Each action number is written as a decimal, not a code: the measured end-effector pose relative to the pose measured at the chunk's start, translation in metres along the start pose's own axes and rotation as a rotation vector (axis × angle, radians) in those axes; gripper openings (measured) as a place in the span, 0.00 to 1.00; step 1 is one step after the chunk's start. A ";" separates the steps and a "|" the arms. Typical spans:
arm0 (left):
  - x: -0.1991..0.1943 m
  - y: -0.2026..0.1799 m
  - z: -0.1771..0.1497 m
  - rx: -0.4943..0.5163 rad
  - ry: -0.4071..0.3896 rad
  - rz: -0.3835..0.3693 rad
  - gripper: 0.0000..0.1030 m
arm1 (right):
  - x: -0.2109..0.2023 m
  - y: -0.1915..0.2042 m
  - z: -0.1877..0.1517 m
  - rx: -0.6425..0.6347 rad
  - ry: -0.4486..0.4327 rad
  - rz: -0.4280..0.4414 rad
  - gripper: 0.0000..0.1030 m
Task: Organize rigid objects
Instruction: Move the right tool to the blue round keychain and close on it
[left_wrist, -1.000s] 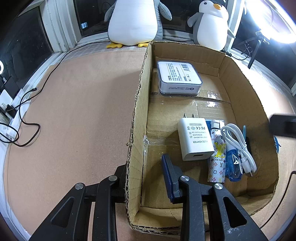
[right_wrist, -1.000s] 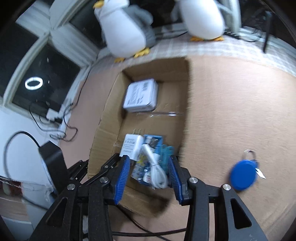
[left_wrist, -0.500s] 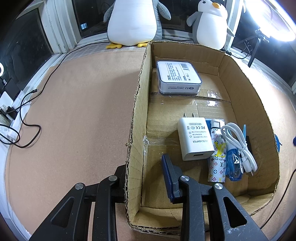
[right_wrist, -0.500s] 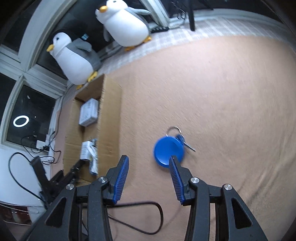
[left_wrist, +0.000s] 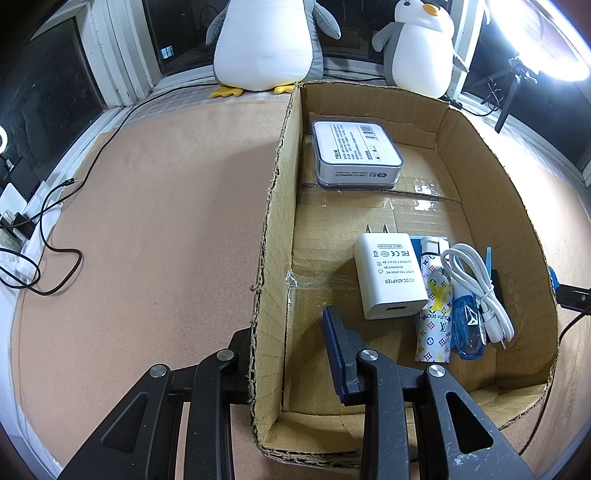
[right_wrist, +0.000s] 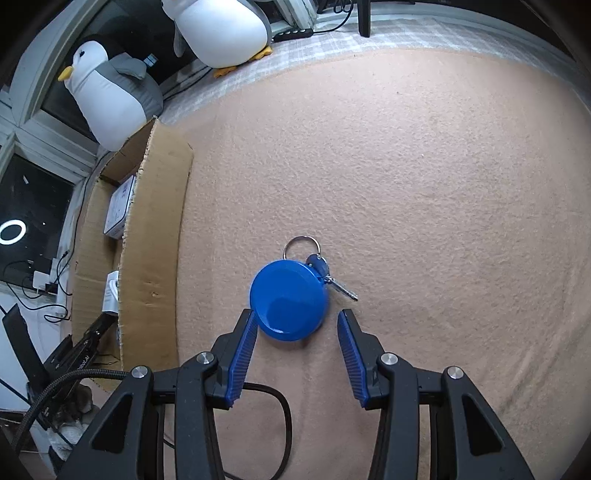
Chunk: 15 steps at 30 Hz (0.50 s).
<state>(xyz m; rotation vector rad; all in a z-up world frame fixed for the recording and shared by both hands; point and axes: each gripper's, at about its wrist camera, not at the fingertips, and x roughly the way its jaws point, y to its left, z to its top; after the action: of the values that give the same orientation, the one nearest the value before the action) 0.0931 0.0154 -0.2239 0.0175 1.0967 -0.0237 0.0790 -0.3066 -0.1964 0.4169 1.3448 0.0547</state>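
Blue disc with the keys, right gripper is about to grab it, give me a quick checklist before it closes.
1. Right gripper open: ok.
2. Blue disc lined up between the fingers: not ok, it sits toward the left finger, mostly ahead of the tips.
3. Key ring and key clear of the pads: ok, they lie beyond the disc.
4. Cardboard box has free floor: ok.
5. Left gripper steadying the box wall: cannot tell, its fingers straddle the wall.
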 end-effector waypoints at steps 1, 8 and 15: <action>0.000 0.000 0.000 0.000 0.000 0.000 0.31 | 0.001 0.001 0.001 -0.002 0.002 0.001 0.40; 0.000 0.000 0.000 -0.002 0.000 -0.001 0.31 | 0.005 0.017 0.008 -0.045 0.002 -0.002 0.40; -0.001 0.001 0.000 -0.003 -0.001 -0.003 0.31 | 0.014 0.040 0.014 -0.111 0.018 -0.010 0.40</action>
<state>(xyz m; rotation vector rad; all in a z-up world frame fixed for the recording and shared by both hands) 0.0926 0.0164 -0.2236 0.0129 1.0955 -0.0242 0.1032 -0.2695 -0.1944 0.3172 1.3549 0.1247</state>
